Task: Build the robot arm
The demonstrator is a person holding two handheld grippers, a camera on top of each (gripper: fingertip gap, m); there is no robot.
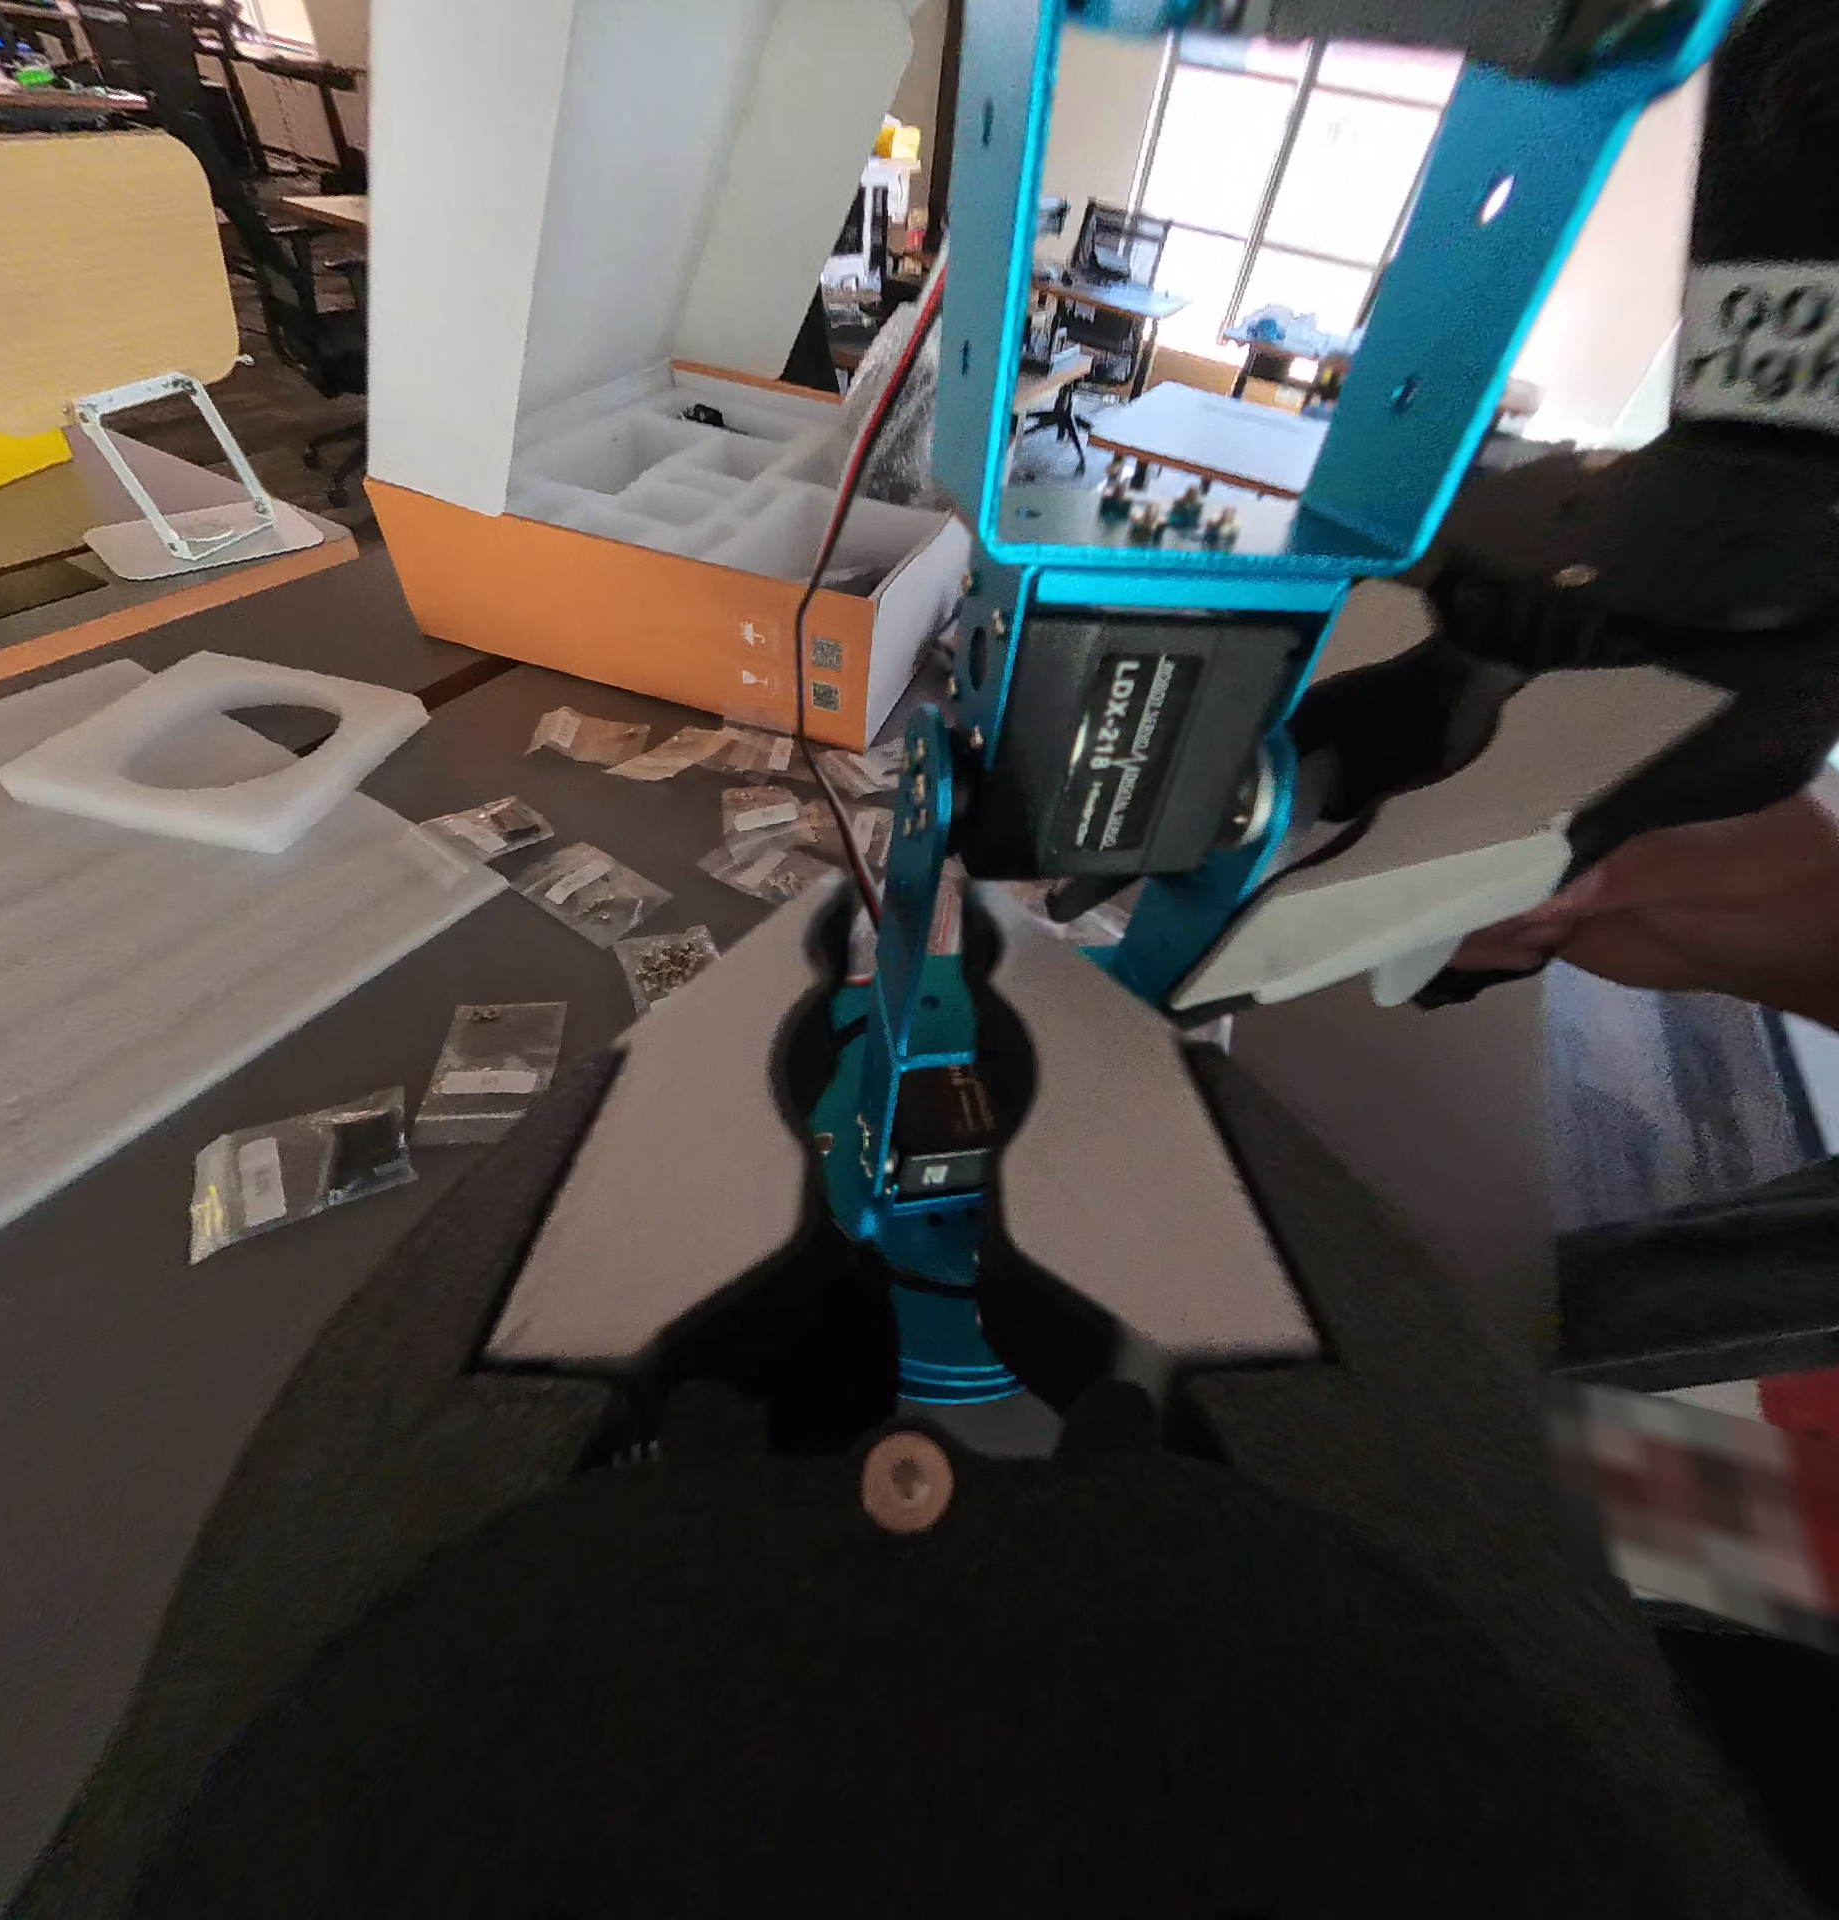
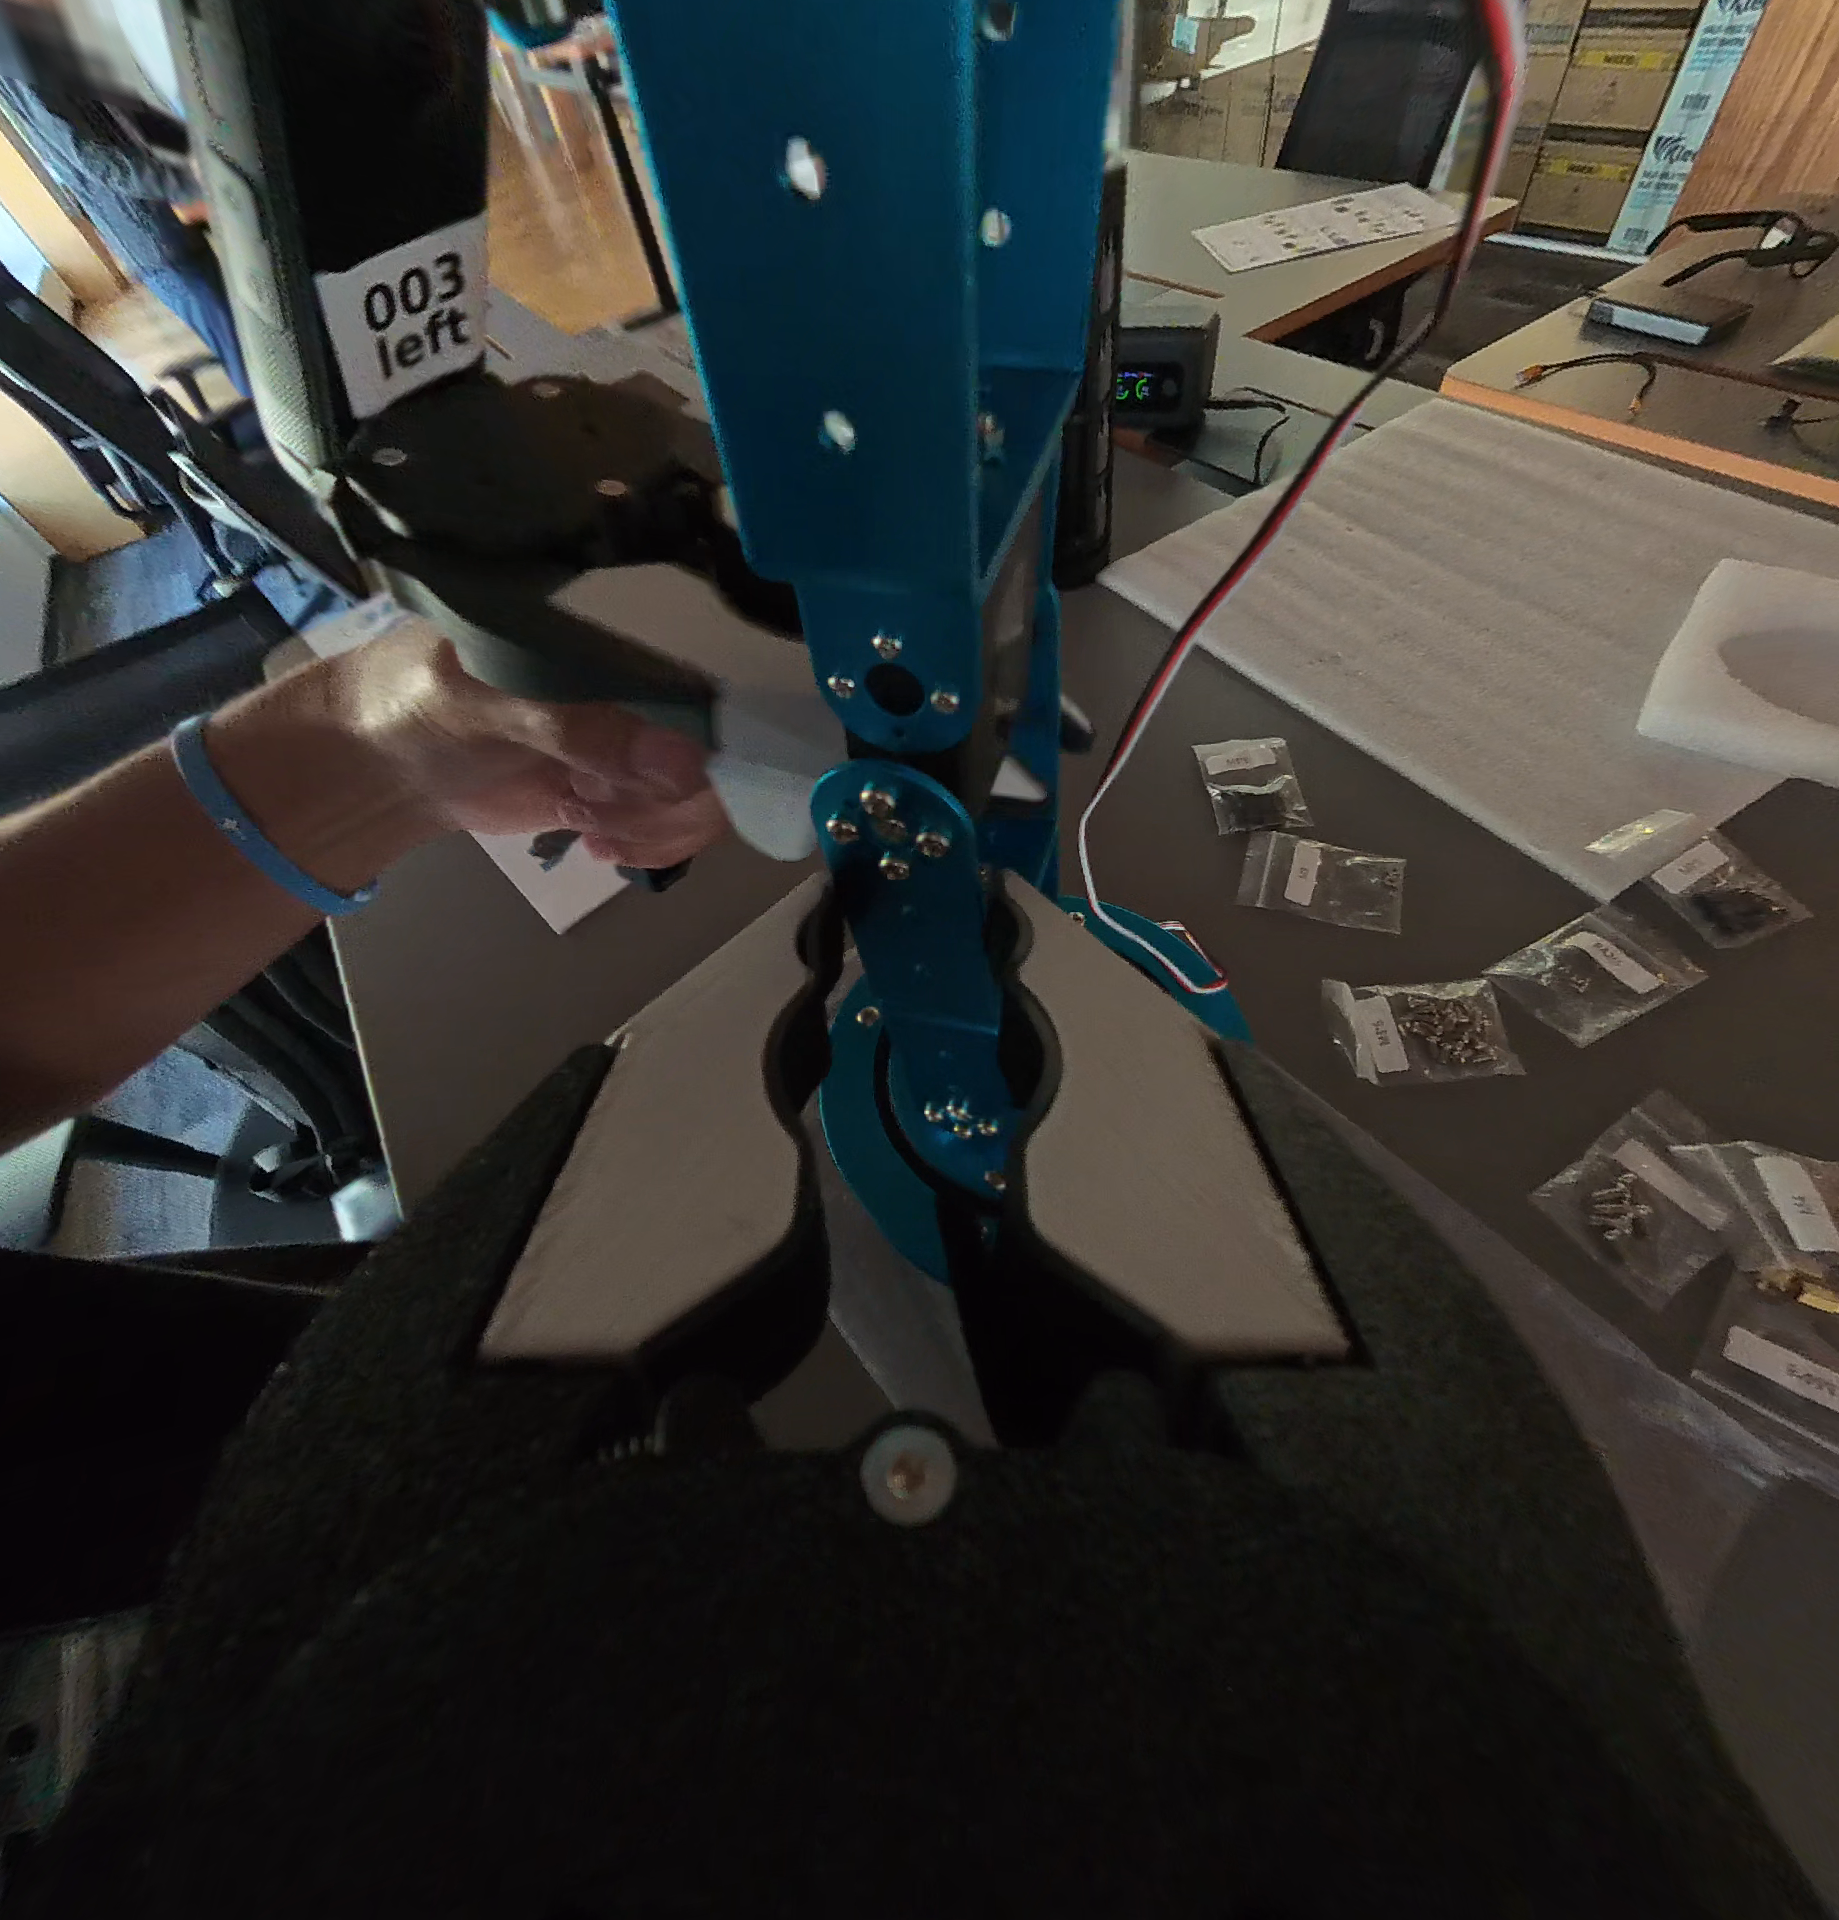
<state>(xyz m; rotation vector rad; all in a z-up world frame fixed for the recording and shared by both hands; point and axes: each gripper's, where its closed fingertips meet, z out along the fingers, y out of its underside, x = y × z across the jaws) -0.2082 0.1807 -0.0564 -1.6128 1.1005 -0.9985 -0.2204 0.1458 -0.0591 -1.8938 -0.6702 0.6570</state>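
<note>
A blue metal robot arm (image 1: 998,312) with a black servo (image 1: 1112,758) stands upright on the dark table. My left gripper (image 1: 915,935) is shut on the arm's lower bracket, above its round blue base (image 1: 951,1377). My right gripper (image 2: 915,914) is shut on the same lower link (image 2: 920,997) from the other side. The arm's tall blue bracket (image 2: 853,312) rises above my fingers. Each gripper shows in the other's view, held by a hand: the right one (image 1: 1362,831) and the left one (image 2: 624,644). A red, black and white wire (image 2: 1258,551) hangs from the arm.
An open orange and white box with a foam insert (image 1: 634,613) stands behind. A white foam piece (image 1: 208,748) lies on a foam sheet (image 2: 1466,582). Several small bags of screws (image 2: 1414,1029) lie scattered around the arm's base. A pair of glasses (image 2: 1746,244) lies on a far desk.
</note>
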